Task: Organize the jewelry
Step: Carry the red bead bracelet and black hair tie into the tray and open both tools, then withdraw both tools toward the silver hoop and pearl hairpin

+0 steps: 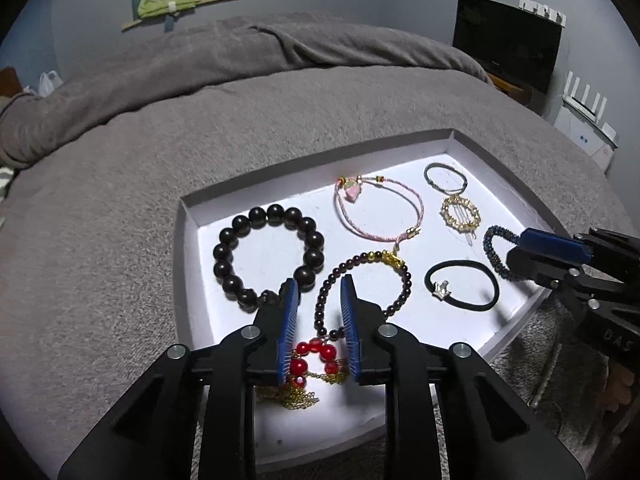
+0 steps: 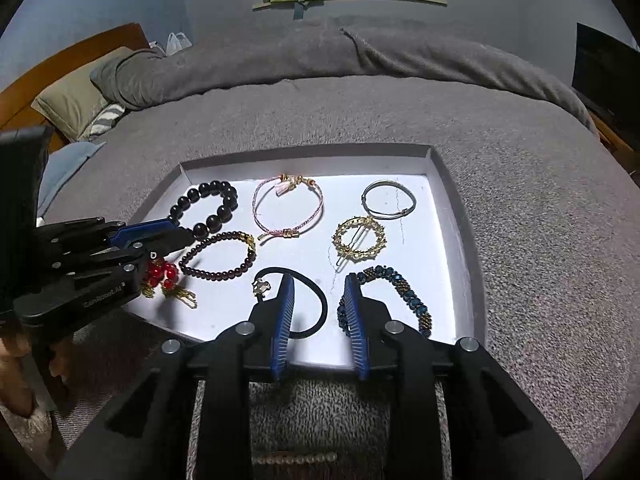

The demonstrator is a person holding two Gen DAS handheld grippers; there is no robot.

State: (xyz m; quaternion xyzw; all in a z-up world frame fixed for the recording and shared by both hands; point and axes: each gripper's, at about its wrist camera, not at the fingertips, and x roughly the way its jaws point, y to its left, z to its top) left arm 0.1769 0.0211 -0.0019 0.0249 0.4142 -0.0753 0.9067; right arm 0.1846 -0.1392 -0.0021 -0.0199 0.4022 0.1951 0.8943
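A: Where was the jewelry laid?
B: Inside a white tray [image 2: 448, 184] on a grey bed [image 2: 320, 112].
A: And each gripper?
B: The left gripper [image 1: 319, 292] was parted over a garnet bracelet [image 1: 362, 292], nothing pinched; the right gripper [image 2: 320, 288] was parted too, empty.

Jewelry [image 2: 287, 208] in tray [image 2: 448, 184] on bed [image 2: 520, 220]

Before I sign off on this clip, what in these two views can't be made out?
- Red bead piece: left wrist view, partly behind the left tool; right wrist view, partly behind that tool's body.
- Blue beaded bracelet: left wrist view, mostly covered by the right tool.
- Pale bead string: right wrist view, ends behind the tool frame.
- Shelf items: both views, too small.
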